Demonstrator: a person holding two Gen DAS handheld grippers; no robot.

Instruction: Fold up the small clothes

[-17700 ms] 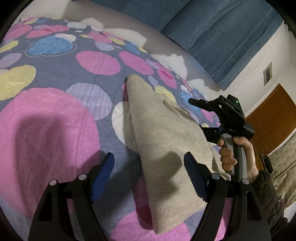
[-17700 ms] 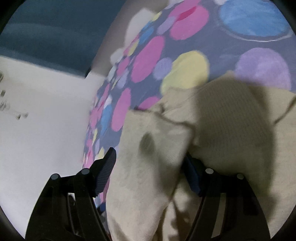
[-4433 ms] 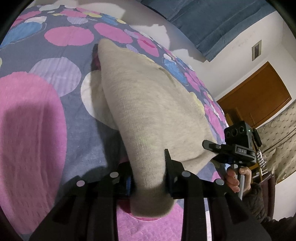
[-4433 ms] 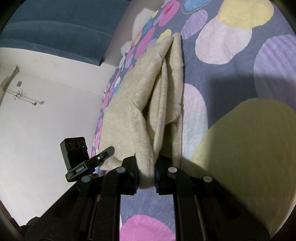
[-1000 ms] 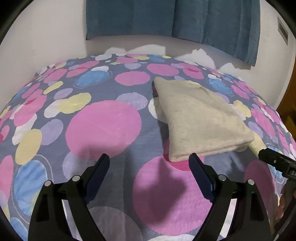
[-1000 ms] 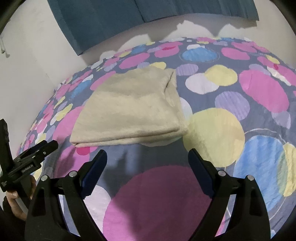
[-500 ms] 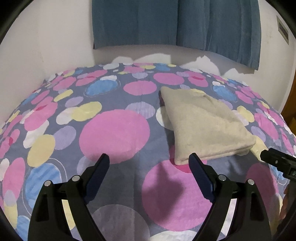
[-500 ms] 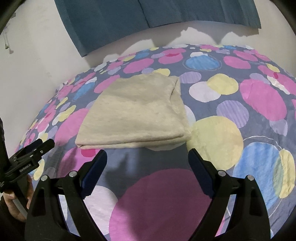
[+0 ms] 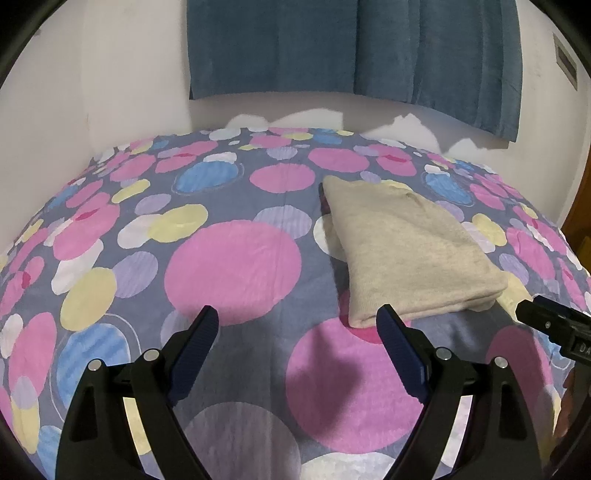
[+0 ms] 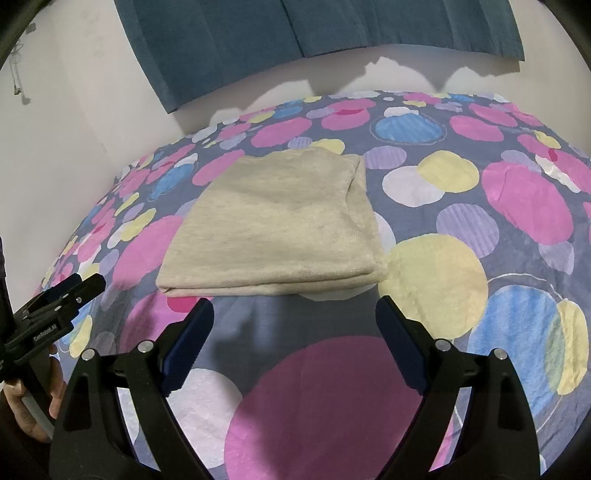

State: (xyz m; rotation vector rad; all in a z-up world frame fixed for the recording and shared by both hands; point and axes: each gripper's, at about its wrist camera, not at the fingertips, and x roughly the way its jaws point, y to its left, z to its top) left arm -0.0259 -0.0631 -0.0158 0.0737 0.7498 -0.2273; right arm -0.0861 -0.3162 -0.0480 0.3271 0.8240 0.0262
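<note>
Left wrist view: left gripper point(image 9: 297, 325) with jaws wide apart, holding nothing, above the spotted bedspread point(image 9: 229, 266). The folded beige garment point(image 9: 402, 251) lies flat ahead and to its right. Only this view shows the wooden door edge point(image 9: 581, 229), far right. Right wrist view: right gripper point(image 10: 293, 317), jaws likewise spread and empty, just short of the garment's near folded edge. Only here a hand point(image 10: 33, 402) grips the other tool's handle. A blue curtain point(image 10: 295, 33) hangs on the white wall behind

Beige knit garment point(image 10: 280, 229), folded flat, on bedspread point(image 10: 461, 280).
</note>
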